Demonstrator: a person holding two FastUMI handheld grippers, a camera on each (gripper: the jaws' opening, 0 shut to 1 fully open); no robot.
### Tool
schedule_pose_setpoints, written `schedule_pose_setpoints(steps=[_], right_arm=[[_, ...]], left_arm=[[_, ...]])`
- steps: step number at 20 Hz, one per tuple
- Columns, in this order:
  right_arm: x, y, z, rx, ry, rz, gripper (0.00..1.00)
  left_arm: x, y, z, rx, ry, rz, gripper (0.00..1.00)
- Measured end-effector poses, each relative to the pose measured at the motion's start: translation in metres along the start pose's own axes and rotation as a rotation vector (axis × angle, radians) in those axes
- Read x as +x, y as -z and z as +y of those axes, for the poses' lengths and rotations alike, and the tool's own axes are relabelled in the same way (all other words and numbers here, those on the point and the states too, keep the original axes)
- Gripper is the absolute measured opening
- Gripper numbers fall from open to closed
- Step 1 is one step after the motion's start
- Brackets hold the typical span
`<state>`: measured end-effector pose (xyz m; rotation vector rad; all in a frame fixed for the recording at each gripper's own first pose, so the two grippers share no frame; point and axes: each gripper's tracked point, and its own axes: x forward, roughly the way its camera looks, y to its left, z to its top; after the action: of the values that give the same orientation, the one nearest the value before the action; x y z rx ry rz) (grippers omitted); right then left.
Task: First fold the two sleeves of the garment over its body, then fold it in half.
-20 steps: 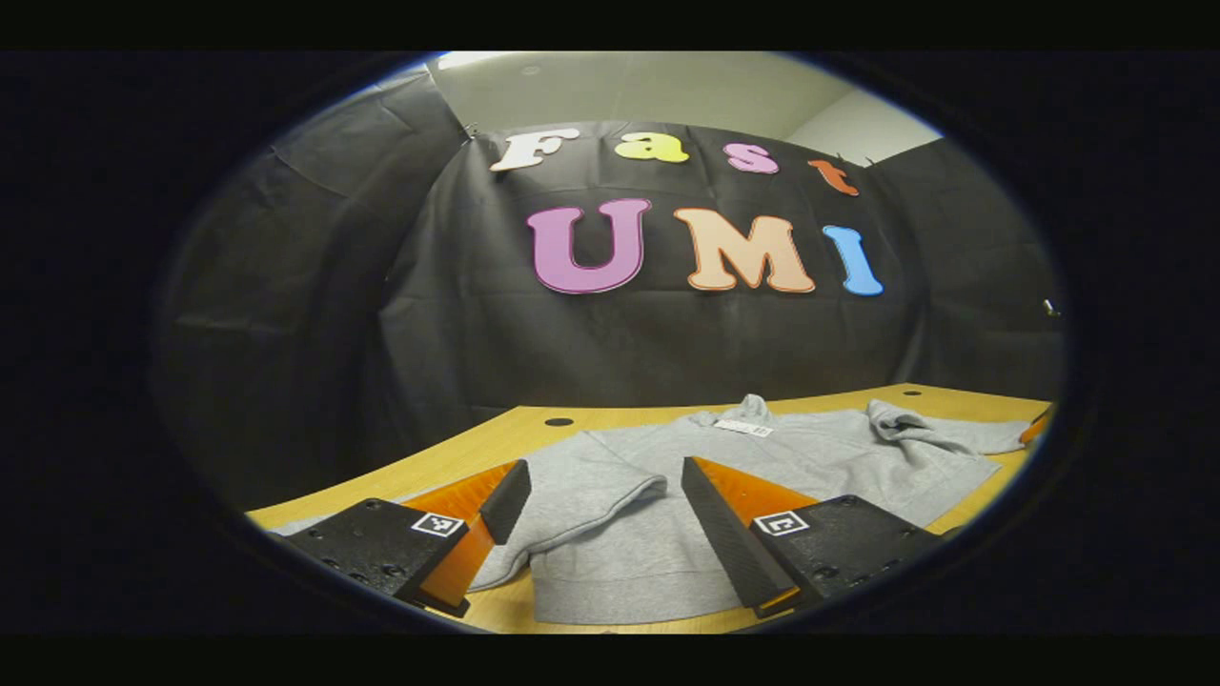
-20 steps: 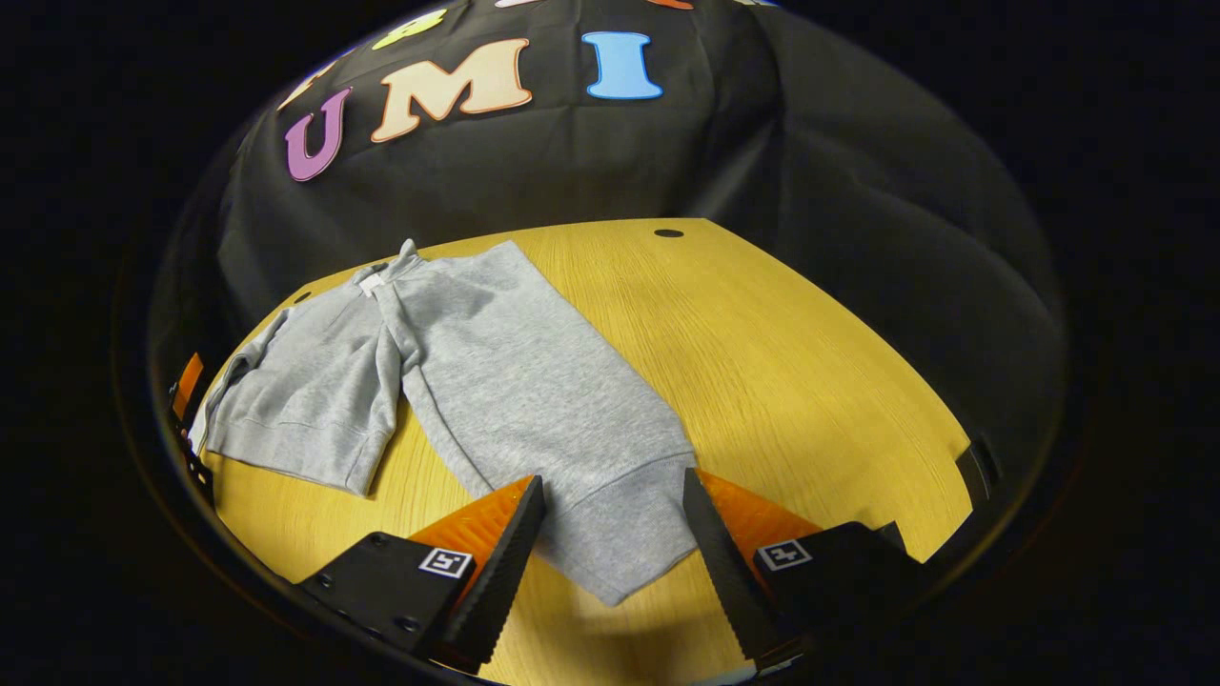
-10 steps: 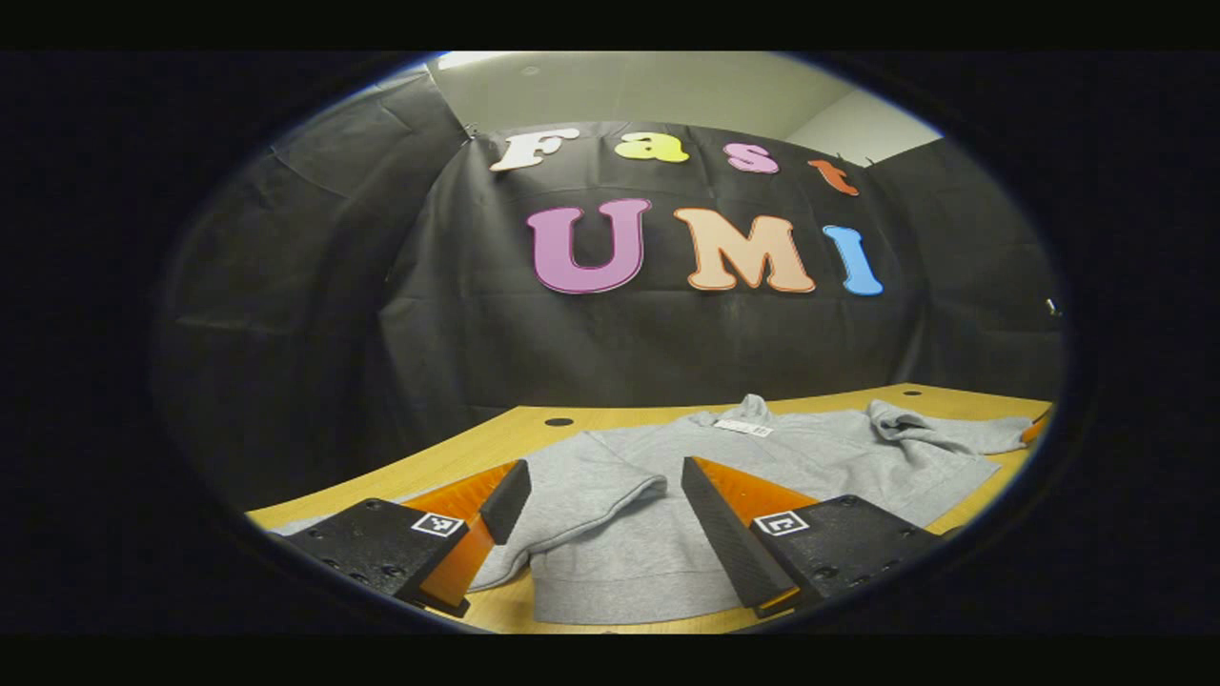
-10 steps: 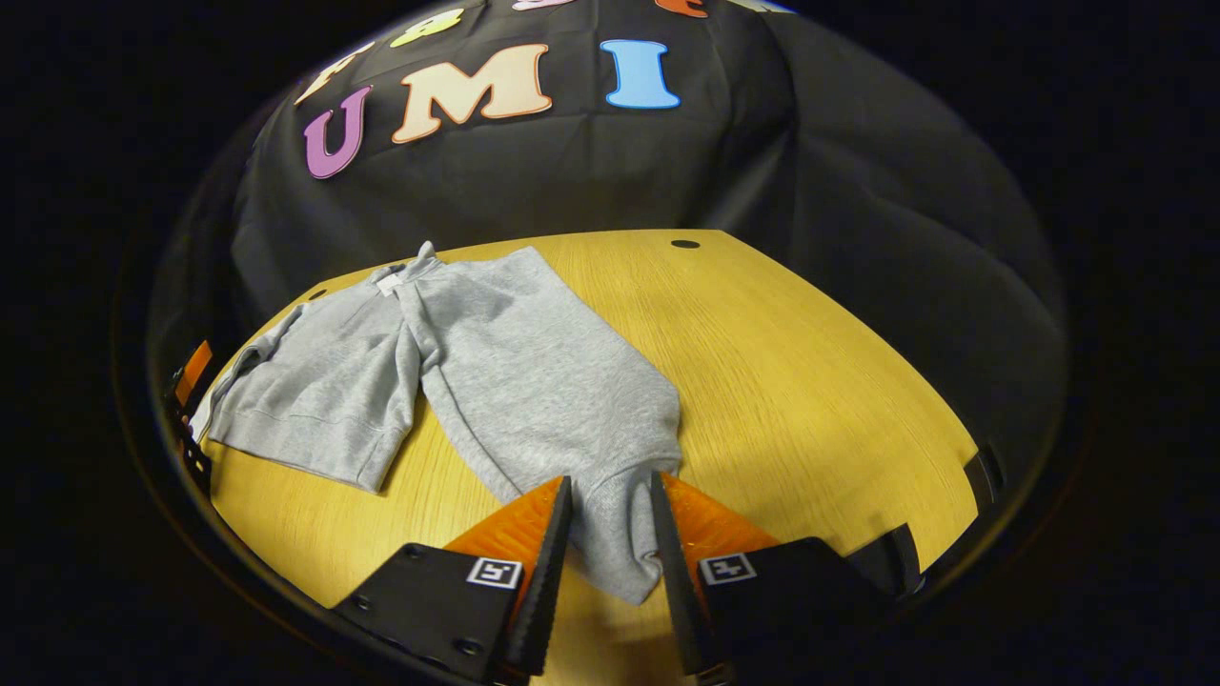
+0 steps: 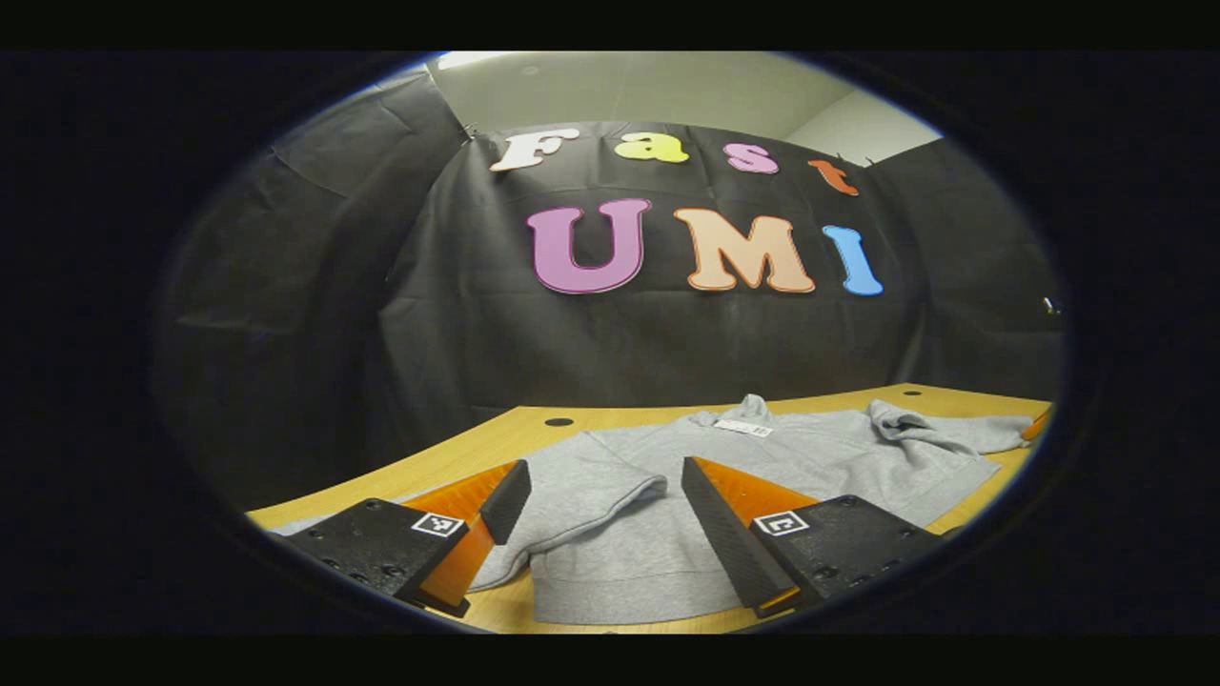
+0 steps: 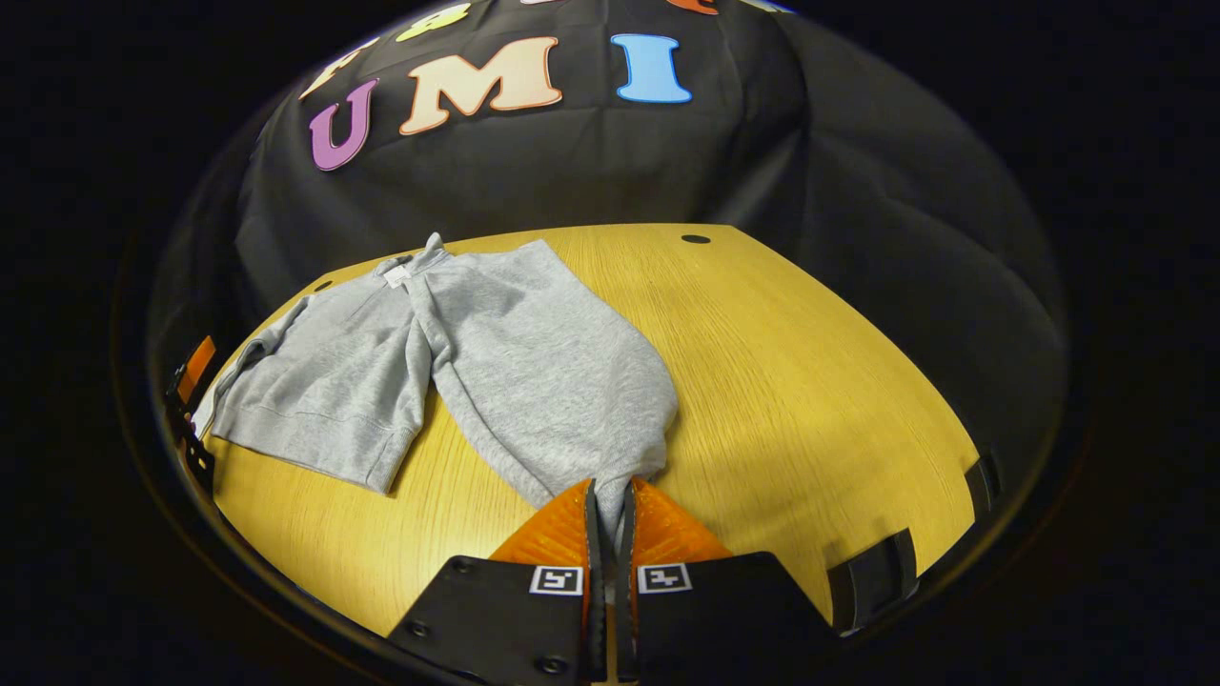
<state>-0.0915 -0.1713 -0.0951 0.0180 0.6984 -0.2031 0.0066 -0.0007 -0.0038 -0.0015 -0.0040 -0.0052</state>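
I see a plain heather-grey garment (image 6: 515, 372), no print on it, with a small white label (image 5: 743, 428) at its collar, centre of the left gripper view. Under it the table (image 6: 810, 381) is warm yellow wood with a fine straight grain and a dark round hole (image 6: 695, 238) near its far edge. Across the top of my left gripper view sits a strip of pale grey-green ceiling (image 5: 648, 86). Each gripper body carries a small black-and-white square marker (image 6: 558, 579).
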Motion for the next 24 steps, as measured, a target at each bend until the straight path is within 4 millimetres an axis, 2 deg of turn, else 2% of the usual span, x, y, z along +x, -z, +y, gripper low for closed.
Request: schedule_pose_setpoints(steps=[2, 6, 8, 11, 14, 16, 24], right_arm=[[-0.002, -0.003, 0.004, -0.001, -0.016, 0.005, 0.03], [-0.006, -0.039, 0.009, 0.038, -0.039, -0.050, 0.03], [-0.008, -0.070, 0.017, 0.050, -0.069, -0.091, 0.03], [-0.013, -0.130, 0.034, 0.005, -0.097, -0.189, 0.03], [-0.010, -0.178, 0.067, -0.048, -0.144, -0.258, 0.02], [-0.004, -0.200, 0.091, -0.083, -0.177, -0.275, 0.02], [0.024, -0.260, 0.215, -0.222, -0.319, -0.304, 0.02]], left_arm=[[0.000, 0.001, -0.001, 0.000, 0.000, 0.000, 0.95], [0.000, 0.001, 0.000, 0.000, 0.000, 0.000, 0.94], [0.000, 0.002, -0.001, 0.000, 0.000, 0.000, 0.94], [0.000, 0.001, 0.000, 0.000, 0.000, -0.001, 0.94], [0.000, 0.001, 0.000, 0.000, 0.000, -0.001, 0.95], [-0.001, 0.001, 0.000, 0.000, 0.000, -0.001, 0.94], [0.000, 0.001, 0.000, 0.000, 0.000, -0.002, 0.94]])
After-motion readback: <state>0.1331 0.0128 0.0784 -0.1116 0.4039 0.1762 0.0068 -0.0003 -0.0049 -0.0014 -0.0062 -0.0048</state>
